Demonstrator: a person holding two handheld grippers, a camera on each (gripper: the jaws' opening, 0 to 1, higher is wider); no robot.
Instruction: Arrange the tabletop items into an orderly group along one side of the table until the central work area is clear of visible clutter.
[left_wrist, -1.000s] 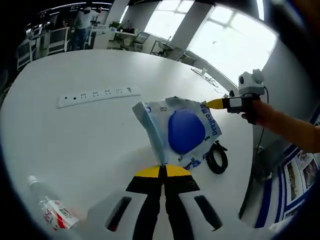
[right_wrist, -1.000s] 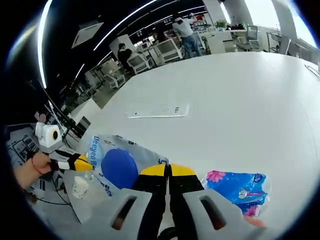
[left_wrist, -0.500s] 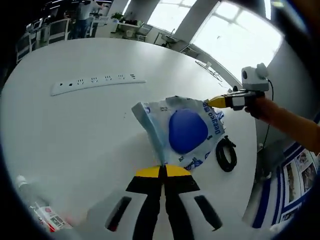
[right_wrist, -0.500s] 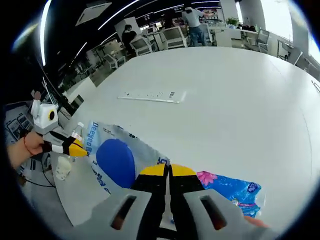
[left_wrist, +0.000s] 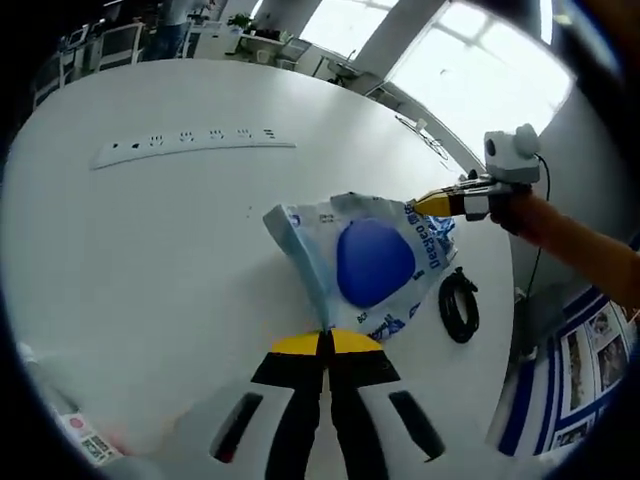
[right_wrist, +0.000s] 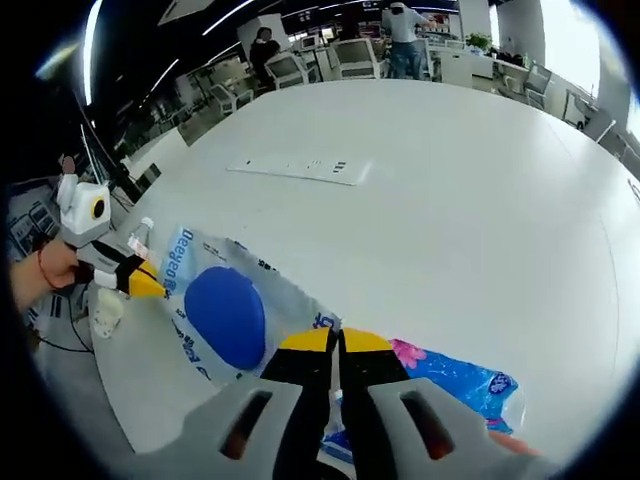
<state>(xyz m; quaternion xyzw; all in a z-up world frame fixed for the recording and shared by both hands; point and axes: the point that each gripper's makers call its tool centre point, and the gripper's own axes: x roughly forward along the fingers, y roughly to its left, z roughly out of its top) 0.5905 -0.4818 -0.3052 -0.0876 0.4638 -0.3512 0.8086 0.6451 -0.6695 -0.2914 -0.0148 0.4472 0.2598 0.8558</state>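
- The tissue pack (left_wrist: 375, 262), pale with a blue oval, is stretched above the white table (left_wrist: 150, 260) between both tools, near the table's edge.
- The left gripper (left_wrist: 326, 340) has its jaws pressed onto one corner; the right gripper (right_wrist: 336, 338) pinches the opposite corner.
- Nearby lie a black cable coil (left_wrist: 459, 305), a flowered blue pack (right_wrist: 455, 375), a power strip (left_wrist: 190, 148) farther off, and a bottle (right_wrist: 138, 235).
- Judgement: the carry step is under way; next, both hands should lower the pack together beside the edge items, then release.
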